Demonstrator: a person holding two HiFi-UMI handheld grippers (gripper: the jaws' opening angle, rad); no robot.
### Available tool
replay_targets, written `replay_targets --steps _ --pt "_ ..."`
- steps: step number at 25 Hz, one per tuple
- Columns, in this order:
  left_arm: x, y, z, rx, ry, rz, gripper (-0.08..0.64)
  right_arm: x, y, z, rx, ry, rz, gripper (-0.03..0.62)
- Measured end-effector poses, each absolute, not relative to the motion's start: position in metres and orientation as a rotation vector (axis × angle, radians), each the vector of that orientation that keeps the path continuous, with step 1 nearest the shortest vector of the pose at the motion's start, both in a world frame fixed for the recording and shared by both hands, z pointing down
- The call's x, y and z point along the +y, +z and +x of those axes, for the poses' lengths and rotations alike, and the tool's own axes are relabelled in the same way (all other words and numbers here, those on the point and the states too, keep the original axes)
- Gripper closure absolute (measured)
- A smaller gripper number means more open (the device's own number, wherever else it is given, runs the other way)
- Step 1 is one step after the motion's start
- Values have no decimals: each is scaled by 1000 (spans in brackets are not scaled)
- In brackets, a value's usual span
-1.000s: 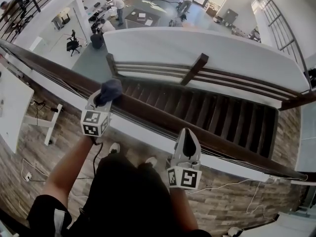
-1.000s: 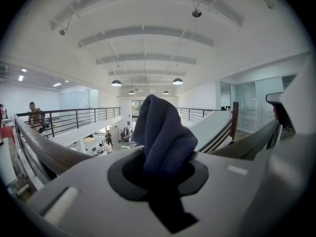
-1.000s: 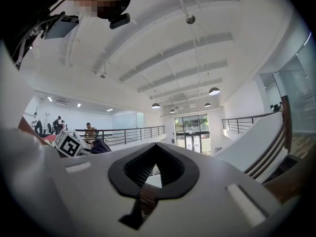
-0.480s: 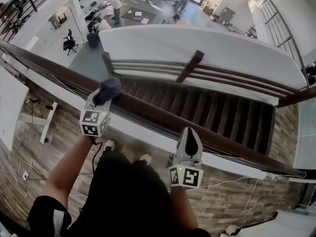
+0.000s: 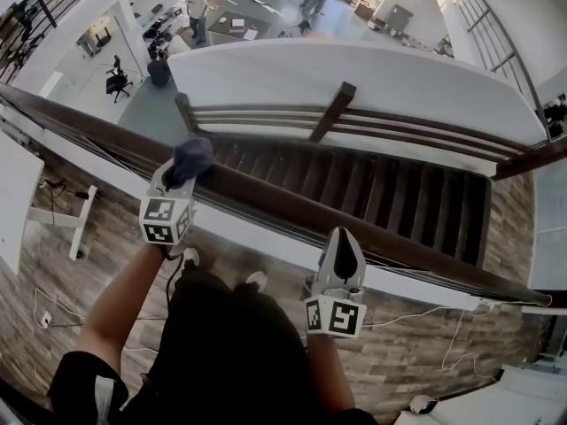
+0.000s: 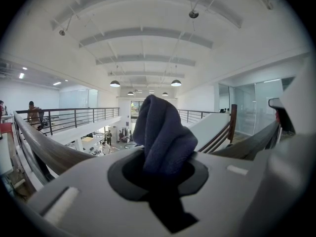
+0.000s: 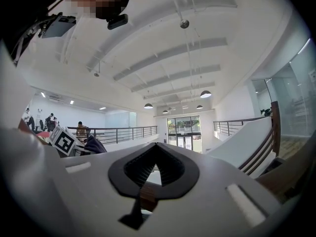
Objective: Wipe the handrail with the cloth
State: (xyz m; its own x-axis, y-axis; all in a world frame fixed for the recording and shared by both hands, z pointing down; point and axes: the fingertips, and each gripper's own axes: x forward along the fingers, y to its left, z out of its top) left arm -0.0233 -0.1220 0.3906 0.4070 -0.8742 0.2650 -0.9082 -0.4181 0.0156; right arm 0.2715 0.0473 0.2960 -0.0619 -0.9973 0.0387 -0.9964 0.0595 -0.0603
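Note:
A dark brown wooden handrail (image 5: 266, 195) runs from upper left to lower right across the head view. My left gripper (image 5: 180, 177) is shut on a dark blue cloth (image 5: 192, 157), which rests on top of the rail. In the left gripper view the cloth (image 6: 163, 132) bulges up from between the jaws, with the handrail (image 6: 47, 149) passing behind it. My right gripper (image 5: 343, 237) is shut and holds nothing, its tip at the near edge of the rail, to the right of the left one. Through its jaws a sliver of brown handrail (image 7: 144, 197) shows.
Beyond the rail a dark staircase (image 5: 372, 193) drops beside a white wall (image 5: 354, 73). Far below is a floor with people and desks (image 5: 199, 11). I stand on wood flooring (image 5: 44, 264) with cables; a white table (image 5: 18, 197) is at my left.
The head view has shifted a little. The left gripper stays on the rail with the cloth, at most edging left. The right gripper's tip has moved slightly closer to the rail.

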Motion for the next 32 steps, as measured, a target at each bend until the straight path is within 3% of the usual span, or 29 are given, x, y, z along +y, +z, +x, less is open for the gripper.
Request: replay_targets --steps 32 --pt "-91 388 54 -1469 346 2540 488 65 310 312 2217 -159 -2173 591"
